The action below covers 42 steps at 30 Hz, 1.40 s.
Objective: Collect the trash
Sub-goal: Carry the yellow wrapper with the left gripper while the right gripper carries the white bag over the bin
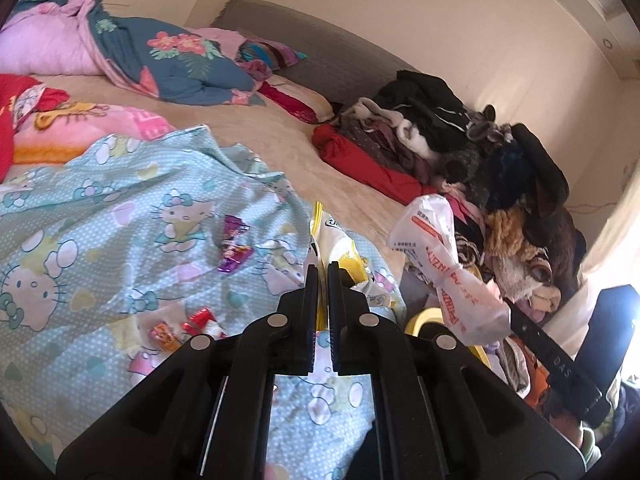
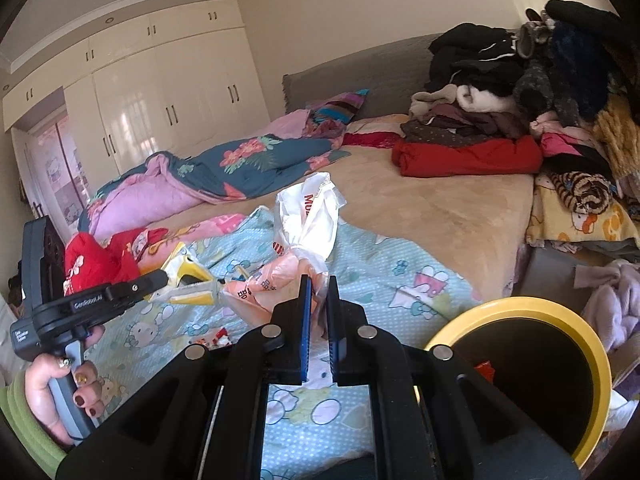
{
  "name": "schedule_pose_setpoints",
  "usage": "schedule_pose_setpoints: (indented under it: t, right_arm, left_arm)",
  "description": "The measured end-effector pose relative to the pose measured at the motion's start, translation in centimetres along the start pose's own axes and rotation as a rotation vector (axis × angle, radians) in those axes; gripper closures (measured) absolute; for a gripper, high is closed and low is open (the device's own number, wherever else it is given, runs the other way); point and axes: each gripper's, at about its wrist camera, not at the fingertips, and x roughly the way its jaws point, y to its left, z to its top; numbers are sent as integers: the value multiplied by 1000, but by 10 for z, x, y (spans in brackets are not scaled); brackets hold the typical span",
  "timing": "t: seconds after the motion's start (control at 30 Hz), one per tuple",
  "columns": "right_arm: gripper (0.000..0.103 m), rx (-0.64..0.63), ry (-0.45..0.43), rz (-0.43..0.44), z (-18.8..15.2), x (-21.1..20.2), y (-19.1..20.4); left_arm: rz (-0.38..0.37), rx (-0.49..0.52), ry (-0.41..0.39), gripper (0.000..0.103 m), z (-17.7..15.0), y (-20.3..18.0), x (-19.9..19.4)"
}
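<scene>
Two pieces of litter are held clear of the bed at once, presumably so that both can be carried in one trip to the yellow-rimmed bin (image 2: 520, 312), which is seen at the lower right of the right wrist view with its dark mouth facing up and something red already inside. The left gripper (image 1: 322, 268) is closed to a narrow slit on a yellow-and-white snack wrapper (image 1: 340, 246); in the left wrist view the wrapper rises just above the tips at centre frame, and in the right wrist view the same wrapper (image 2: 188, 276) is seen pinched at its end and sticking out sideways at mid left. The right gripper (image 2: 318, 280) is likewise nearly closed, its jaws clamped on the gathered neck of a white and orange plastic bag (image 2: 308, 220), which billows upward from the tips toward the frame's centre; the bag (image 1: 448, 264) shows again at the right of the left wrist view, held by its end. A grip at the neck is judged sensible, since thin film would slip if taken by a loose fold. More litter is left on the light-blue cartoon quilt (image 1: 100, 208): a purple wrapper (image 1: 234, 250) left of the left tips and small red wrappers (image 1: 192, 322) at lower left, both well apart from either pair of tips. The bin lies close beside the right gripper, lower right of its tips, so the task is judged part done.
</scene>
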Motion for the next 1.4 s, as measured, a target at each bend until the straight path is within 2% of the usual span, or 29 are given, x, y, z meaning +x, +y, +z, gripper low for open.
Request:
schedule_pose_setpoints:
  t: [0.6, 1.4]
  right_arm:
    - [96, 79, -39, -70, 2, -29, -50]
    - [95, 172, -43, -152, -9, -48, -109]
  left_arm:
    - [-44, 105, 53, 101, -18, -44, 10]
    - [-115, 199, 119, 101, -42, -87, 26]
